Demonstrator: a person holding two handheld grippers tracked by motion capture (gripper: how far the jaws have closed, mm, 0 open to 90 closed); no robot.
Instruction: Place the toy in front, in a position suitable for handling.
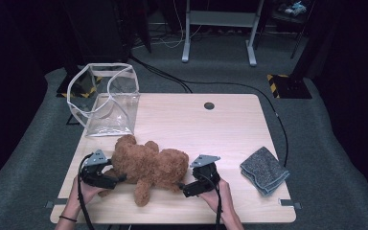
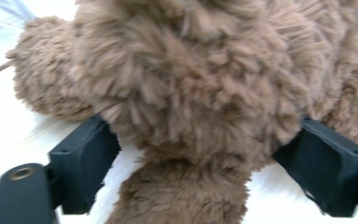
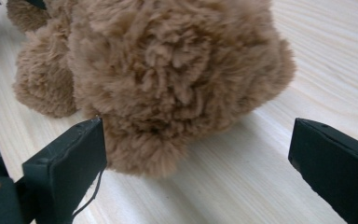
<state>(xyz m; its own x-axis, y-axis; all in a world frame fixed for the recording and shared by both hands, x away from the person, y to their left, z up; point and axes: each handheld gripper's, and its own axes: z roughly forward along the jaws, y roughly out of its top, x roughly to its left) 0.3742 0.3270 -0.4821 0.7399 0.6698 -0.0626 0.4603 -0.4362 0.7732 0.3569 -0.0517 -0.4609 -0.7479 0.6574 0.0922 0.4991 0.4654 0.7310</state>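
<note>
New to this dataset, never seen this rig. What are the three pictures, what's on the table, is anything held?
No robot arm here: a person holds a hand-operated two-jaw gripper in each hand. The high view looks down on the wooden table from above the person's side; the left gripper is at its left, the right gripper at its right. The other two pictures come from a camera riding on each gripper, looking along its black jaws.

On the table lie a brown teddy bear, a clear plastic bag at the far left and a folded grey cloth at the right.

The left jaws stand either side of the bear, touching its fur; whether they grip it is unclear. The right jaws are open, one against the fur, the other apart from it.
</note>
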